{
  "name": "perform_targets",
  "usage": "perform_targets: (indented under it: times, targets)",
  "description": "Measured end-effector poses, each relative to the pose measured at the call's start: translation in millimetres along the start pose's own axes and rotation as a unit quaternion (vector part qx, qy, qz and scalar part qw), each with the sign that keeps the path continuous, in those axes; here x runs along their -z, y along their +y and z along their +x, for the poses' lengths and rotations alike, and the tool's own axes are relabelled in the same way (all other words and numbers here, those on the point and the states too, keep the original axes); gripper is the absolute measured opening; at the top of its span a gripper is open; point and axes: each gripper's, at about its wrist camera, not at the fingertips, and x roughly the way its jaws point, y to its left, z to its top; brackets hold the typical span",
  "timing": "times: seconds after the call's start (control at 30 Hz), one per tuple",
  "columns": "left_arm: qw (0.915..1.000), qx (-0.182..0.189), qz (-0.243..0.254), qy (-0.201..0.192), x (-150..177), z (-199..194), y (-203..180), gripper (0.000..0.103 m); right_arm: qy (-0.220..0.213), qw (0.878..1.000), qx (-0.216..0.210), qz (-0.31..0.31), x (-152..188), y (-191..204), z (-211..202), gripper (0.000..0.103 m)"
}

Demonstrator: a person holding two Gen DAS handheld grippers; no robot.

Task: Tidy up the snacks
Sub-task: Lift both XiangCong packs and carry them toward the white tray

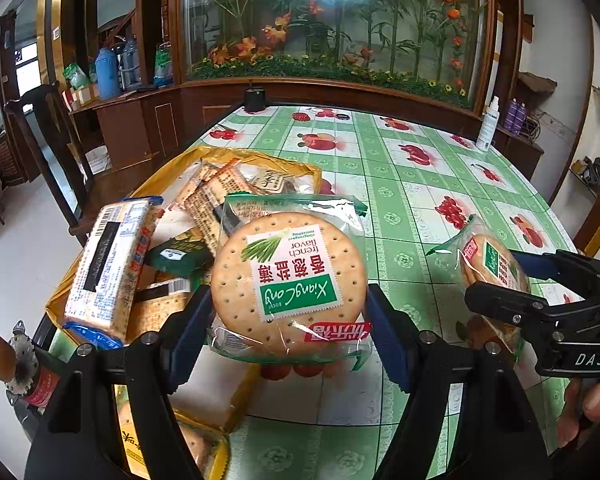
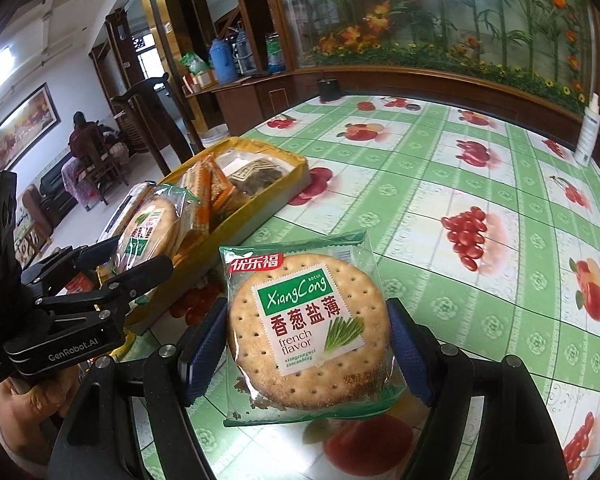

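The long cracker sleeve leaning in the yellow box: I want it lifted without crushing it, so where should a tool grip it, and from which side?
Grip the cracker sleeve across its narrow width near the middle, on the two long flat sides, probably coming from above on the box's left, since it leans over other packs there. The left tool is already shut on a round cracker.

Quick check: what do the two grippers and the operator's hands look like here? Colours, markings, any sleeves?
Both grippers are black, angular frames with silver bolts and blue ribbed finger pads. The left gripper body reads "GenRobot.AI" in white in the right wrist view; the right gripper body reads "DAS" in the left wrist view. No cables visible. Bare fingers of the right hand; the left hand shows a pale cuff edge.
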Motion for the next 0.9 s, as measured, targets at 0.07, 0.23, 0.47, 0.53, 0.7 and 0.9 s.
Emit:
perform_targets:
  times: [0.07, 0.23, 0.47, 0.53, 0.7, 0.9]
  targets:
    - [1.0, -0.002, -0.004, -0.003, 0, -2, 5, 0.075, 0.001, 1.0, -0.002, -0.002, -1, 3, 1, 0.077]
    - [0.9999, -0.006, -0.015, -0.006, 0, -4, 15, 0.075, 0.002, 1.0, -0.006, -0.011, -5, 11, 5, 0.077]
    - [0.9993, -0.015, -0.033, -0.008, -1, -6, 34, 0.075, 0.006, 1.0, -0.018, -0.021, -10, 25, 15, 0.077]
    - [0.9991, -0.019, -0.037, -0.008, -3, -5, 39, 0.075, 0.006, 0.999, -0.022, -0.023, -13, 29, 18, 0.077]
    - [0.9988, -0.026, -0.041, -0.007, -7, -2, 47, 0.075, 0.004, 0.999, -0.036, -0.027, -22, 39, 24, 0.077]
    - [0.9985, -0.035, -0.042, -0.005, -14, 2, 55, 0.075, 0.002, 0.998, -0.054, -0.033, -38, 55, 35, 0.077]
